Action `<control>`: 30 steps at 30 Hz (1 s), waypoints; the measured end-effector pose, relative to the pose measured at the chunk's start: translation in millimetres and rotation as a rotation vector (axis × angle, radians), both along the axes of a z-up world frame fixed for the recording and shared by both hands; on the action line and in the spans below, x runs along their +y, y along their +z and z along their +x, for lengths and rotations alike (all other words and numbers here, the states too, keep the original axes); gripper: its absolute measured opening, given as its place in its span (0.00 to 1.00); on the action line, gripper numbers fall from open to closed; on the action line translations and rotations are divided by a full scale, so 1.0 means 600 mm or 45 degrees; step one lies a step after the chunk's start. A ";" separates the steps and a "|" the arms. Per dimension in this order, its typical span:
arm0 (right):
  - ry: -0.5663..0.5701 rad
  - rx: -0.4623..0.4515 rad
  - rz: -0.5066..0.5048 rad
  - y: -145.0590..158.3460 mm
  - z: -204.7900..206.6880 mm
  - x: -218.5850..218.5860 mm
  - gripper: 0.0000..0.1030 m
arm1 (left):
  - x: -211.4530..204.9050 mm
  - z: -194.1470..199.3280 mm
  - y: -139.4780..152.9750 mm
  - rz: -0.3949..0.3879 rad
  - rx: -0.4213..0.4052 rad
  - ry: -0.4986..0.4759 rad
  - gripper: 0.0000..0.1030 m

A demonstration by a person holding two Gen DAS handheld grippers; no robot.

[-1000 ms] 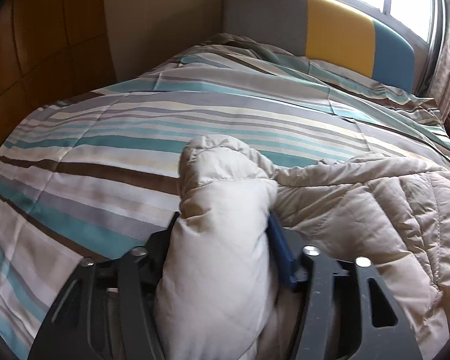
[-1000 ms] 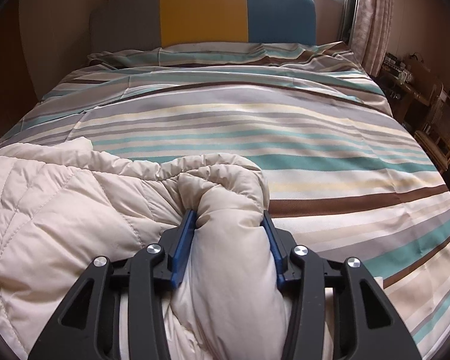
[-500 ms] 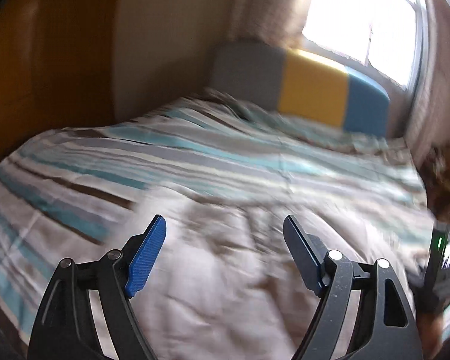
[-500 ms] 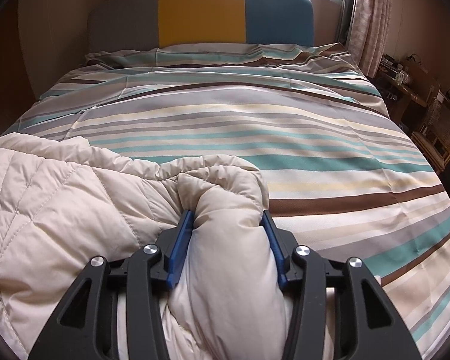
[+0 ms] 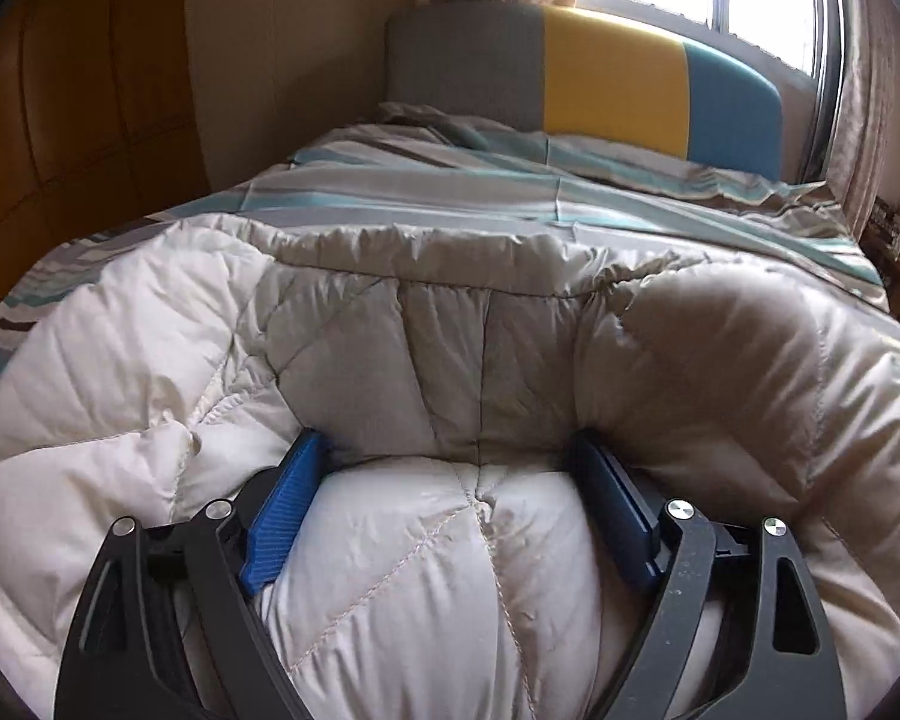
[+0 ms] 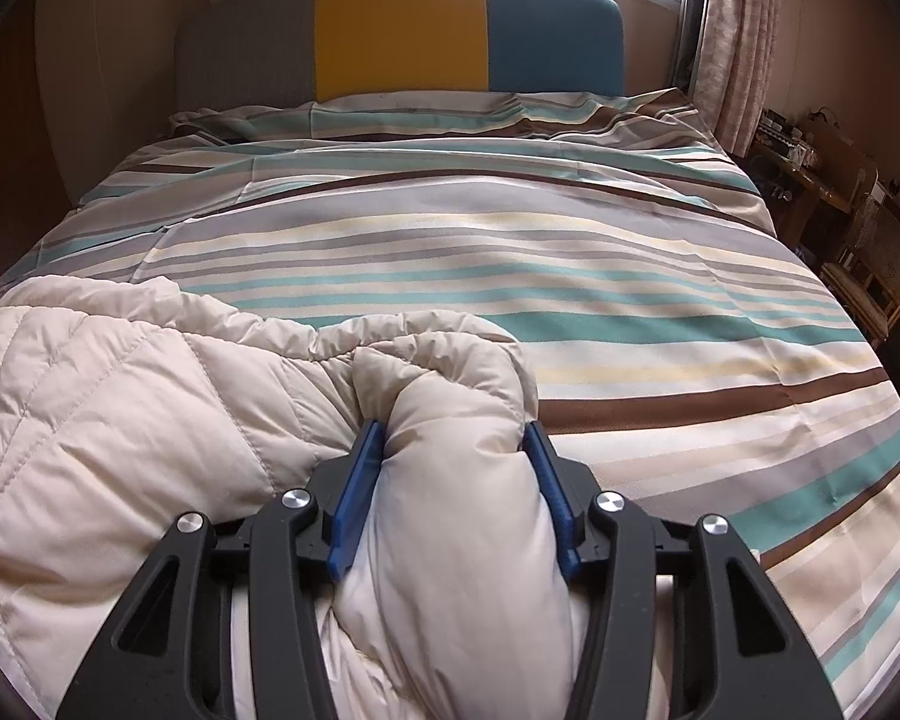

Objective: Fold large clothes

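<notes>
In the left wrist view, the left gripper (image 5: 450, 480) has just been opening; its jaws stand wide, pushed into the cream jacket (image 5: 438, 360), a puffy bulge between them, on the striped bed (image 5: 450, 198). In the right wrist view, the right gripper (image 6: 453, 480) clamps a bunched fold of the jacket (image 6: 120, 420) at the bed's (image 6: 630, 300) near edge.

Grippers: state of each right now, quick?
Left gripper: jaws wide, just been opening, puffy jacket bulging between them.
Right gripper: clamped on the jacket's bunched fold.
</notes>
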State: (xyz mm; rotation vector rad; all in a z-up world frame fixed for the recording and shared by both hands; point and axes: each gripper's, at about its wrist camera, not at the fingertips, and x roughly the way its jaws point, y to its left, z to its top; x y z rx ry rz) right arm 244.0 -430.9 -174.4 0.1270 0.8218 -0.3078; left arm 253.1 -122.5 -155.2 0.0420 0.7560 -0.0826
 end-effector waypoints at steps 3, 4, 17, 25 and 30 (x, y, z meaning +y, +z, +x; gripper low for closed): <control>0.000 -0.017 -0.002 0.019 -0.011 0.001 0.55 | -0.001 0.002 -0.002 0.007 0.008 0.003 0.82; -0.004 -0.039 -0.011 0.032 -0.018 0.003 0.55 | -0.001 0.002 -0.002 0.005 0.009 0.003 0.82; 0.205 -0.252 0.091 0.109 -0.059 0.157 0.56 | 0.003 -0.004 0.003 -0.004 -0.012 0.006 0.83; 0.171 -0.222 0.131 0.051 -0.051 0.151 0.62 | 0.006 -0.005 0.002 -0.001 -0.014 0.007 0.83; 0.171 -0.211 0.074 0.038 -0.044 0.165 0.63 | 0.005 -0.005 0.002 0.001 -0.014 0.009 0.83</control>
